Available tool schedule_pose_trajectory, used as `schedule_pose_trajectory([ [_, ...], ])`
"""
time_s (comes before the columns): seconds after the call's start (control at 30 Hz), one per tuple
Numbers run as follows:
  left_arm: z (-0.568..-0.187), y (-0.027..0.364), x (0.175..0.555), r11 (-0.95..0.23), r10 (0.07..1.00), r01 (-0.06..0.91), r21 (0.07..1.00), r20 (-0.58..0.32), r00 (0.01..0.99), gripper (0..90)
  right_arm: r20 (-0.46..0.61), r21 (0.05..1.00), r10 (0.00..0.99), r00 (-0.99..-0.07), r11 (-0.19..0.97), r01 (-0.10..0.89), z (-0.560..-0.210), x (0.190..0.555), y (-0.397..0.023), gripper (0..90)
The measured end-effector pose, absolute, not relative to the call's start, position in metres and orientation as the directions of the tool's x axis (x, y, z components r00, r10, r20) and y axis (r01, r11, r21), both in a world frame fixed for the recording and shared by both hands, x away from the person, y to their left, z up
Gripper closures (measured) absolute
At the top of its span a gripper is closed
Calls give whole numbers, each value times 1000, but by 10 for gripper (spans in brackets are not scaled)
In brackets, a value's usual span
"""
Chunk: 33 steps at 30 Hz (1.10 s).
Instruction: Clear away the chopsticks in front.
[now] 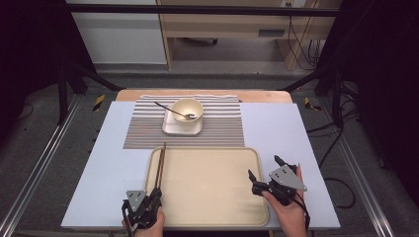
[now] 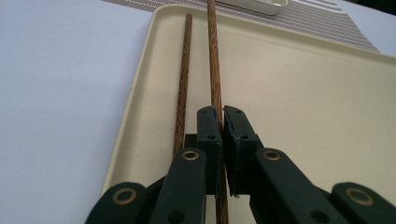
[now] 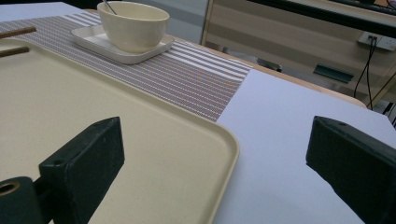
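Pale surface (image 1: 99, 163) carried tray (image 1: 217, 207) — my left hand-held gripper (image 2: 222, 122) clamped one chopstick (image 2: 214, 60) low along tray's left edge, beside its mate (image 2: 183, 79), to pair them; right hand-held gripper (image 3: 215, 154) gaped wide, idle.

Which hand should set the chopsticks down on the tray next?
Left. The left gripper is already shut on one chopstick at the tray's left edge, beside the other chopstick. The right gripper is open with nothing between its jaws, over the tray's right corner, far from both.
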State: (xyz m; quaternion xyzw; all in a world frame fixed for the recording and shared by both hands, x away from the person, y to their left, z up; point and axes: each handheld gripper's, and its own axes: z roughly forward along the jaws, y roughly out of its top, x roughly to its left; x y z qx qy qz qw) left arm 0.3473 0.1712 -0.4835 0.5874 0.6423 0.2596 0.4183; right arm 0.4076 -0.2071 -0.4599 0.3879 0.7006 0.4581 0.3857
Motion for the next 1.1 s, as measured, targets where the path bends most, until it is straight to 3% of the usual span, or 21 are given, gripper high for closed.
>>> schedule_pose_trajectory([
  [1.1, -489, 172, 340, 143, 977, 562, 814, -205, 49, 855, -185, 940, 893, -411, 283, 191, -460, 408, -206, 48],
])
